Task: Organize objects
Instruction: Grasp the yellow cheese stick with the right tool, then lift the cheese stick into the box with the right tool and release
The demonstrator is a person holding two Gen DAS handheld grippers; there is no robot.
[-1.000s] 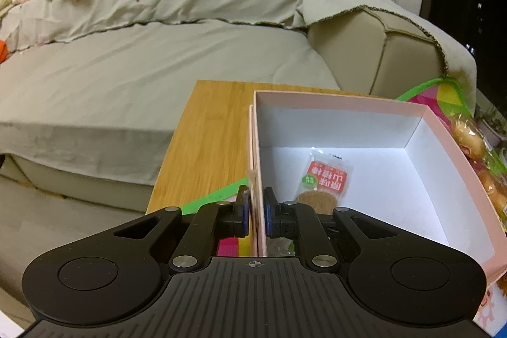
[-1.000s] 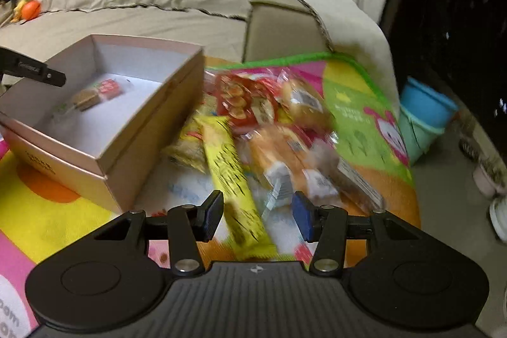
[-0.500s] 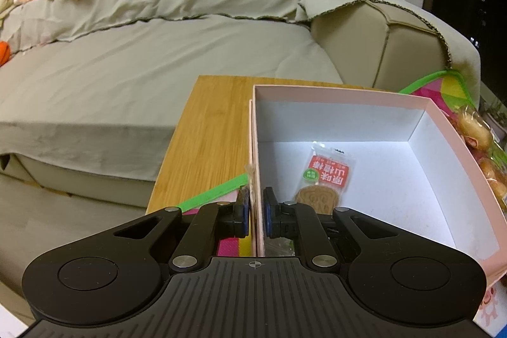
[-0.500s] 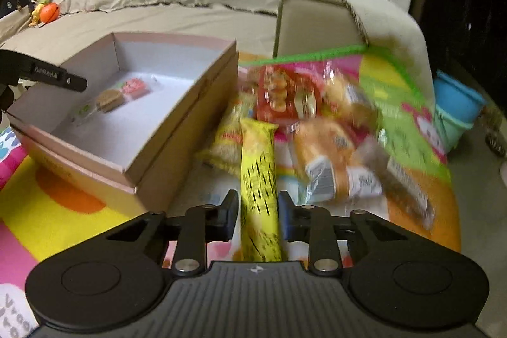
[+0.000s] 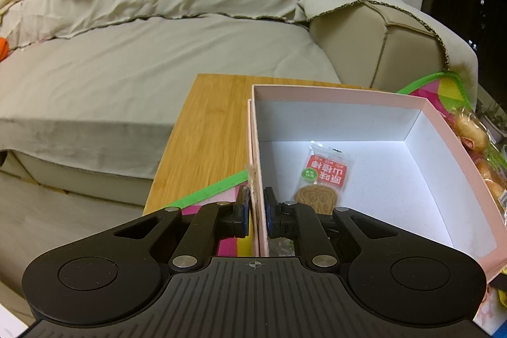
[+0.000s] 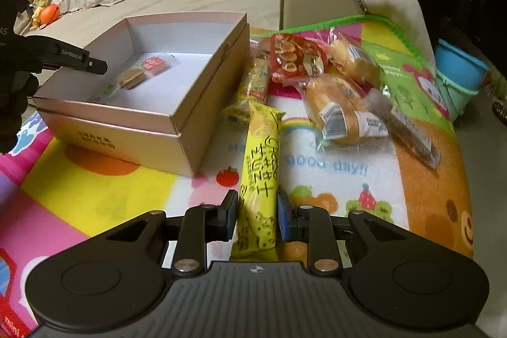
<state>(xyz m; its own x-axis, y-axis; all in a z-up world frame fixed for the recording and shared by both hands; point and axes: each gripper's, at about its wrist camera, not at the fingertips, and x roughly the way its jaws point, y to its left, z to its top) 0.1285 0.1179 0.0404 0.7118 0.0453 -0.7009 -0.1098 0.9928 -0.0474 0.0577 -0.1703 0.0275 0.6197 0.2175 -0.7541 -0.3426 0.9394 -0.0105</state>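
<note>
The left gripper is pinched tight on the near side wall of the open pink cardboard box, one pad inside the wall and one outside. The box sits on a bright cartoon-printed play mat spread over a low bamboo-topped table, with a beige cloth-covered sofa behind it. Inside the box, on its white floor, lies a single clear-wrapped round biscuit with a red label.

The right gripper is clamped on the near end of a long yellow snack packet with black print, its blue pads pressing both sides of the wrapper. The packet lies lengthwise on the mat just to the right of the box, pointing away toward the sofa. Beyond it rests a loose heap of other snacks: a red bag of small round cakes, clear-wrapped bread rolls and a flat yellow noodle-like packet beside the box wall. A blue plastic bucket stands on the floor off the mat's right edge
</note>
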